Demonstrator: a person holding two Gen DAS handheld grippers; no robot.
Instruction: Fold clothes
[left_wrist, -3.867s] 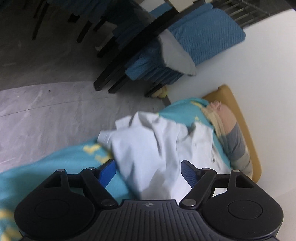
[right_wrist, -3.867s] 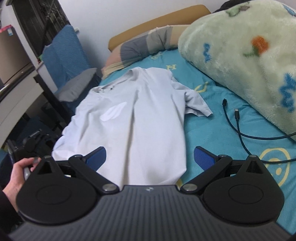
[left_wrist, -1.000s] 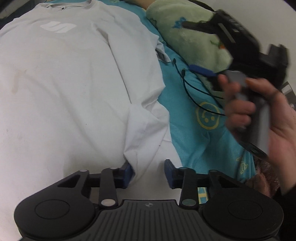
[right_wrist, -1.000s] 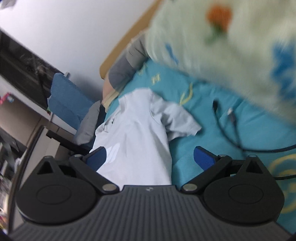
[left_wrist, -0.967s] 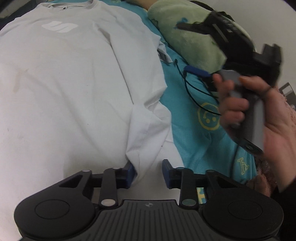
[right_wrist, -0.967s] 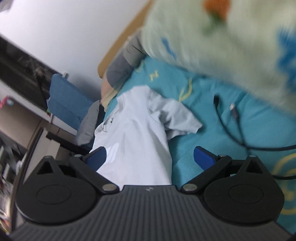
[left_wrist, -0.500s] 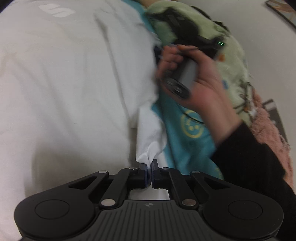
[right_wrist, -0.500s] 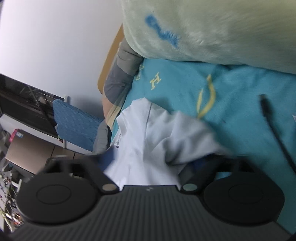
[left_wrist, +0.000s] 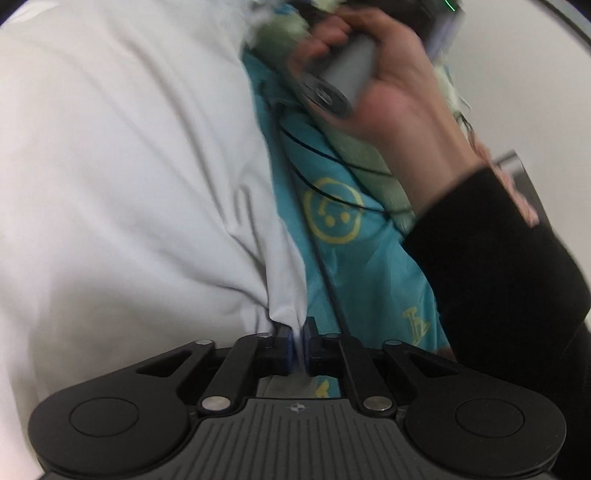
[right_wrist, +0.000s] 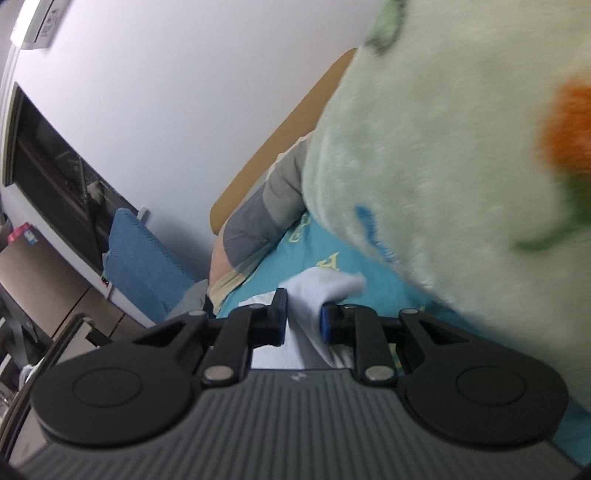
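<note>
A white T-shirt lies spread on a teal bedsheet. My left gripper is shut on the shirt's lower right hem corner, with cloth bunched between the pads. My right gripper is closed down on the shirt's right sleeve, whose white cloth fills the narrow gap between the jaws. In the left wrist view the hand holding the right gripper's grey handle shows at the upper right; its fingertips are hidden there.
A fluffy pale green blanket crowds close on the right. A black cable runs over the sheet beside the shirt's edge. A grey striped pillow and tan headboard lie ahead, and a blue chair stands left of the bed.
My right gripper has moved down onto the sleeve and closed around it. My left gripper has stayed shut on the hem corner, and the shirt's edge has pulled taut into folds.
</note>
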